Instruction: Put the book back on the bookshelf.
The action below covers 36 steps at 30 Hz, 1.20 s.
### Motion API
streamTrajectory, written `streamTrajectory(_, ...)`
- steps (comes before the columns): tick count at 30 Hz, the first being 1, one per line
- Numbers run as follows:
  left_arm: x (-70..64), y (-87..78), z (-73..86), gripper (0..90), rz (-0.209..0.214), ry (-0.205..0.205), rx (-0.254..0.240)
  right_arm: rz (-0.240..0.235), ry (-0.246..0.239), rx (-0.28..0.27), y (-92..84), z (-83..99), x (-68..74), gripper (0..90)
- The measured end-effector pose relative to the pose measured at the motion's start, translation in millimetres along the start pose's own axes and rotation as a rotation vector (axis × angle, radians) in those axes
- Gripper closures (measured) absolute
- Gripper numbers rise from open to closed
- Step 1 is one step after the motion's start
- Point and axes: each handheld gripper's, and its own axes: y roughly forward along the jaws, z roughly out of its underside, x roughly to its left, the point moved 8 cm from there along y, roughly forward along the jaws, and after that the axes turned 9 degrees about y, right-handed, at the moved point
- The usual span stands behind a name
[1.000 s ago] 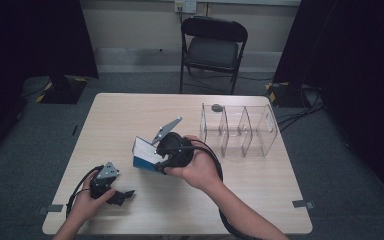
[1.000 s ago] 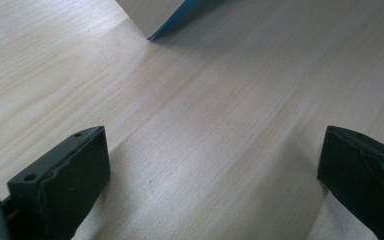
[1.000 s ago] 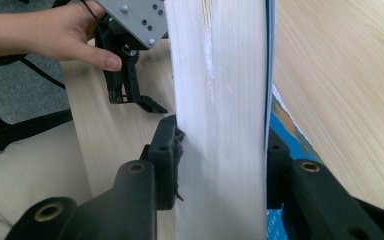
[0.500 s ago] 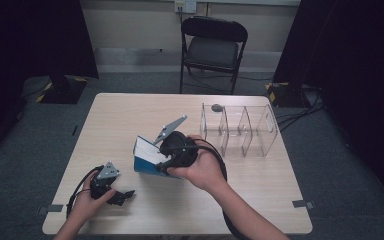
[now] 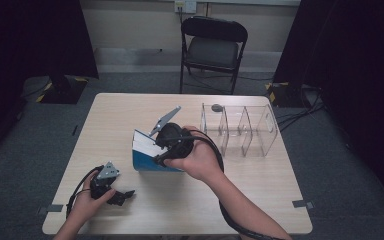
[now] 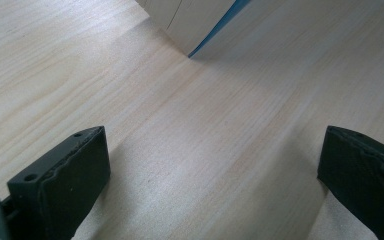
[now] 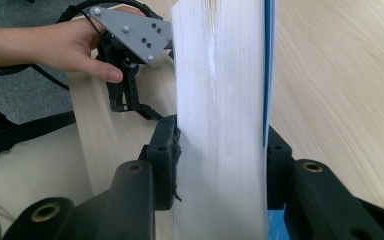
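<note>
A book (image 5: 147,152) with a blue cover and white pages stands tilted on its edge at the middle of the table. My right gripper (image 5: 156,150) is shut on it; in the right gripper view both jaws press the page block (image 7: 220,75) from either side. My left gripper (image 5: 124,195) rests low on the table near the front left, held by a hand, open with nothing between its fingers (image 6: 65,180). The left gripper view shows the book's lower corner (image 6: 195,20) farther off. The right gripper view shows the left gripper (image 7: 142,107) beyond the book.
A clear plastic divider box (image 5: 240,130) with several compartments stands right of the book, with a small dark round object (image 5: 216,107) at its far left corner. A black folding chair (image 5: 212,45) stands behind the wooden table (image 5: 120,112).
The right gripper has turned slightly with the book and shifted it a little. The left gripper has stayed where it was.
</note>
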Motion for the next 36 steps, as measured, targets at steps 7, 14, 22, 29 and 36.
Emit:
streamTrajectory(7,0.0,0.0,0.0,0.0,0.0,0.0,0.0,-0.008,-0.003,0.001,0.2,-3.1,-2.8,60.9)
streamTrajectory(14,-0.5,0.2,-0.1,0.0,0.002,-0.006,-0.001,-0.024,-0.008,0.014,-0.4,-3.7,-6.1,61.5)
streamTrajectory(22,-0.6,0.3,-0.2,0.0,0.003,-0.006,-0.002,-0.041,-0.007,0.022,-2.0,5.8,3.3,62.0)
streamTrajectory(29,-0.5,0.2,-0.1,0.0,0.002,-0.007,-0.001,-0.087,0.007,0.036,-10.6,2.3,5.3,61.5)
streamTrajectory(36,-0.5,0.2,-0.1,0.0,0.002,-0.007,-0.001,-0.085,0.034,-0.007,-7.6,-11.4,-8.2,60.1)
